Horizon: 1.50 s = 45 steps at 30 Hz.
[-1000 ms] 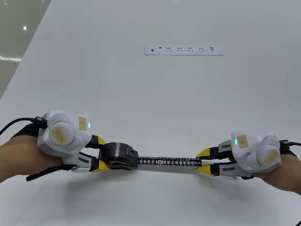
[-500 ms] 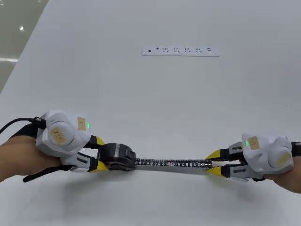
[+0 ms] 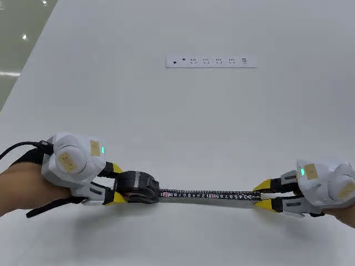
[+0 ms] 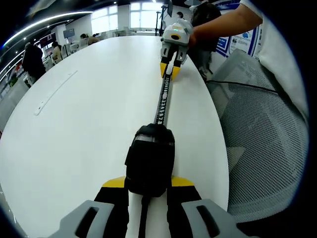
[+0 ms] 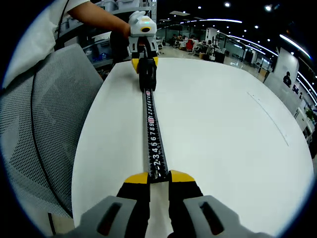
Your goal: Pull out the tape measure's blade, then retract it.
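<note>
I held everything low along the near side of the white bench (image 3: 166, 122) so the pull ran straight. My left gripper (image 3: 117, 182) had its fingers clamped on the black case (image 3: 137, 187) to anchor it; my right gripper (image 3: 262, 195), fingers almost shut, pinched the tip of the blade (image 3: 208, 195) to draw it. The blade was dark with pale numerals, taut between the two, partly out I judged

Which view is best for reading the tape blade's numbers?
Right gripper view: the blade runs up from the right gripper, numerals large, legible. Head view shows its whole pulled-out span, digits tiny. Left gripper view shows it receding past the case, markings small.
</note>
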{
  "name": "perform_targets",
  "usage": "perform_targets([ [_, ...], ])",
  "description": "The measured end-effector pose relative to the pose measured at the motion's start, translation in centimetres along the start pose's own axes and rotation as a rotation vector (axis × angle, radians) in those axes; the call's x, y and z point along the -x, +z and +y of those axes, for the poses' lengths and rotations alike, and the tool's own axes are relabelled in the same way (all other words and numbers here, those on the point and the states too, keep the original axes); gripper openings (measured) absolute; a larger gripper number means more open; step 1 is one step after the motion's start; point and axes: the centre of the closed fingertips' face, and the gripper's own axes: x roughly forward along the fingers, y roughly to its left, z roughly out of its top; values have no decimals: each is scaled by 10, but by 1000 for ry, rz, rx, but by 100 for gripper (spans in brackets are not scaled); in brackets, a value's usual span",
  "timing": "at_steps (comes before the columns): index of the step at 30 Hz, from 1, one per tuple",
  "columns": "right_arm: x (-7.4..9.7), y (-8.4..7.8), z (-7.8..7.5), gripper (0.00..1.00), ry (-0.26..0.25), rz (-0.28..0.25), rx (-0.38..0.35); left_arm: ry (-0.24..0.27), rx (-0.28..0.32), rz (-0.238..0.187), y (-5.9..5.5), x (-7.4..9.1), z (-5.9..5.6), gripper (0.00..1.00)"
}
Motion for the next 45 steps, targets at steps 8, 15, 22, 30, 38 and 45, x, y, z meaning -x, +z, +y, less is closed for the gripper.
perform_targets([
  [8,4,-6,0,11,-16,2,-19,-1,-3,4,0,0,-1,26],
  [15,7,-10,0,11,-21,10,-19,2,-3,5,1,0,-1,26],
  [22,6,-14,1,11,-27,14,-28,4,-1,2,1,0,-2,26],
  [30,5,-15,0,12,-16,14,-51,8,10,-1,2,-1,-1,27],
  [38,4,-15,1,13,18,6,-67,25,29,-9,2,-1,1,27],
  [45,5,-13,2,14,27,4,-72,43,61,-28,3,-1,1,28],
])
